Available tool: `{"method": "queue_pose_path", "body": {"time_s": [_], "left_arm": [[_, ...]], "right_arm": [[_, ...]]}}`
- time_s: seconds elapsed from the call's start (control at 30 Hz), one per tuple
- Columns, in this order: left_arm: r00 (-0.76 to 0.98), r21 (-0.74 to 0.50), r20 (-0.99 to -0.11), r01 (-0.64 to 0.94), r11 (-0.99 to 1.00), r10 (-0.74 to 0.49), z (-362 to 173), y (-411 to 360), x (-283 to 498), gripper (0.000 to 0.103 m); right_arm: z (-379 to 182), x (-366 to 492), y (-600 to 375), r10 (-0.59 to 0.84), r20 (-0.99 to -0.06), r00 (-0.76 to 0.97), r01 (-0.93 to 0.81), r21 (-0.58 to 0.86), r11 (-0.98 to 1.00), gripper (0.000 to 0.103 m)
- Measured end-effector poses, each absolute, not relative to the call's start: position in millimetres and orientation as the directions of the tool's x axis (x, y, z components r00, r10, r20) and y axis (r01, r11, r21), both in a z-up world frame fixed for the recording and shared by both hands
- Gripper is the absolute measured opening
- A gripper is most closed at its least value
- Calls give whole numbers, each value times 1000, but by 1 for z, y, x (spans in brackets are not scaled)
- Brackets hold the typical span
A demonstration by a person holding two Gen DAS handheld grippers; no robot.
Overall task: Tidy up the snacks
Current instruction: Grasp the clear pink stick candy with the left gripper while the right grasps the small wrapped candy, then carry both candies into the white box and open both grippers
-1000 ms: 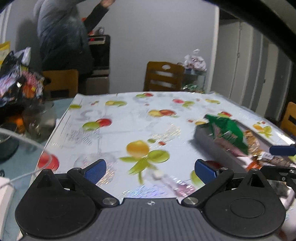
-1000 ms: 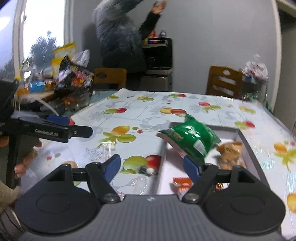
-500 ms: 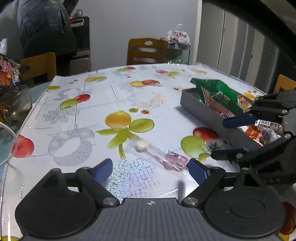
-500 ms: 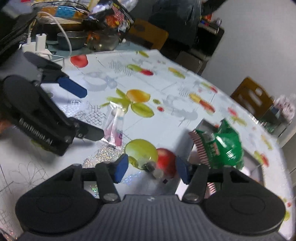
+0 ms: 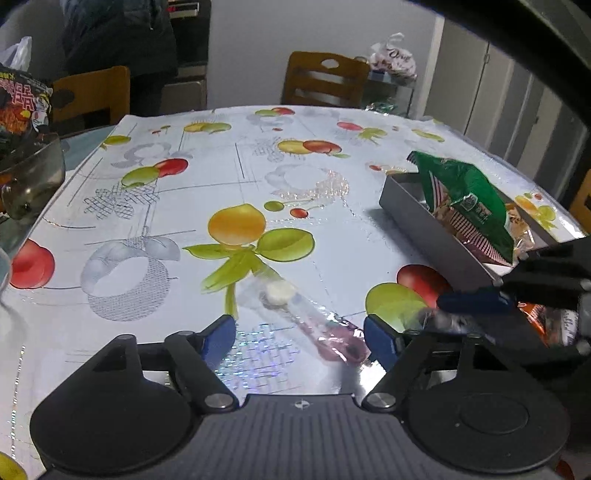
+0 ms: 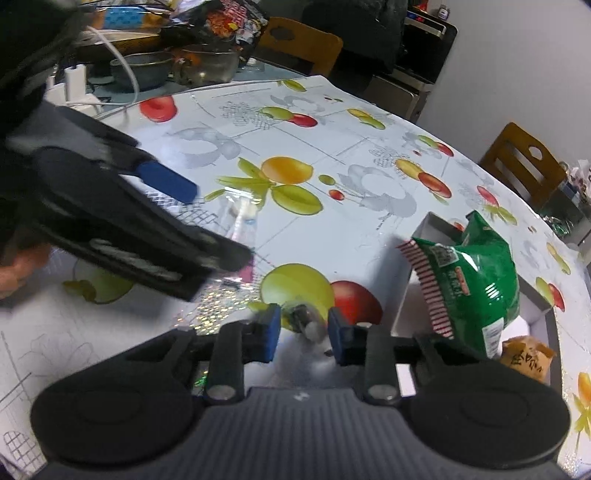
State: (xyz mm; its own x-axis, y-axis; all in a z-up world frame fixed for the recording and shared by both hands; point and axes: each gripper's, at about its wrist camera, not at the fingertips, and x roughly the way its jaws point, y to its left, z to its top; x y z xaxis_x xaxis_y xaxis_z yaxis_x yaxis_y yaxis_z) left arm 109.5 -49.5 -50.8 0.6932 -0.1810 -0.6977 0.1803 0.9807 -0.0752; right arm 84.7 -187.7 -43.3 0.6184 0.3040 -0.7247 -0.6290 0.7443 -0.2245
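Note:
A long clear-wrapped candy point(image 5: 306, 321) with a white head and a pink end lies on the fruit-print tablecloth. It sits between the pads of my left gripper point(image 5: 300, 336), whose jaws are closing without touching it. My right gripper point(image 6: 304, 335) is closing on a small clear-wrapped candy point(image 6: 303, 322), and its pads sit against the wrapper. In the left wrist view the right gripper point(image 5: 441, 312) shows blurred beside the grey tray point(image 5: 424, 221). In the tray a green snack bag point(image 5: 469, 199) stands among other packets. The right wrist view shows the left gripper point(image 6: 218, 223) over the long candy point(image 6: 240, 218), with the green bag point(image 6: 476, 273) to the right.
A brown snack packet point(image 6: 524, 354) lies in the tray point(image 6: 430, 221). Glass bowls point(image 6: 207, 66), snack bags and a white cable point(image 6: 122, 62) crowd the far left of the table. Wooden chairs point(image 5: 321, 81) stand around it, and a person in a dark jacket point(image 5: 122, 33) is behind.
The right gripper has swung down beside the tray and closed around the small candy. The left gripper has dropped closer to the long candy and its jaws have narrowed.

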Motion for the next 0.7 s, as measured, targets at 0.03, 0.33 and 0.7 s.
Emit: {"method": "queue_pose_path", "body": {"time_s": [0.03,0.33,0.7], "left_arm": [[697,-61,-696,181,982,-172,-52,-53,110,74],[750,24,-651,179,983,-121,-57,-74,111,37],[757,31,-637,214,976,-146,-55,-69,101,15]], "right_arm": [[-43,82,-188,313,-725,614,-634,-216,743,25],[-37,54,-189,387,-718,579,-669,-147,729,31],[-49,41,-185,386,-657,647,-652,-216,727,22]]}}
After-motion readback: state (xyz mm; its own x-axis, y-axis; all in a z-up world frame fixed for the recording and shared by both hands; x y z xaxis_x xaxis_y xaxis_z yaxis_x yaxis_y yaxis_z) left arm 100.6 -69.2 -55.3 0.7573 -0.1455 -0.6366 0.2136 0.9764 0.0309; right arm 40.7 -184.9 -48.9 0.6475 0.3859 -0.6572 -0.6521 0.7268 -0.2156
